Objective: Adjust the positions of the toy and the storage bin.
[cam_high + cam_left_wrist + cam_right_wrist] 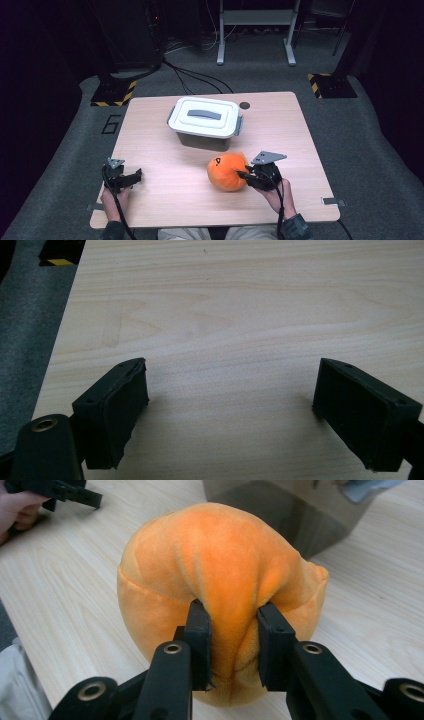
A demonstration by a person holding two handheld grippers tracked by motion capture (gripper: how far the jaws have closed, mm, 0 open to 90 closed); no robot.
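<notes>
**Orange plush toy pinched at the right, left fingers spread over bare wood**

An orange plush toy [227,171] is seen on the wooden surface [165,200], right of centre and toward the near edge. A fold of its fabric is pinched by the right gripper [243,175], which is held in the person's right hand [274,192]. In the right gripper view the toy [220,580] bulges out above and around the two fingers [200,645], which are pressed close together on the soft fold. A small dark mark is carried on the toy's upper left side in the high view.

The left gripper [136,176] is held low near the left front corner of the surface, well apart from the toy. Its fingers [122,405] are spread wide over bare wood [235,315], and nothing is gripped between them.

A grey box with a white lid [205,121] is placed farther back, near the middle, just beyond the toy. The lid is on, and a grey handle is set across its top.
</notes>
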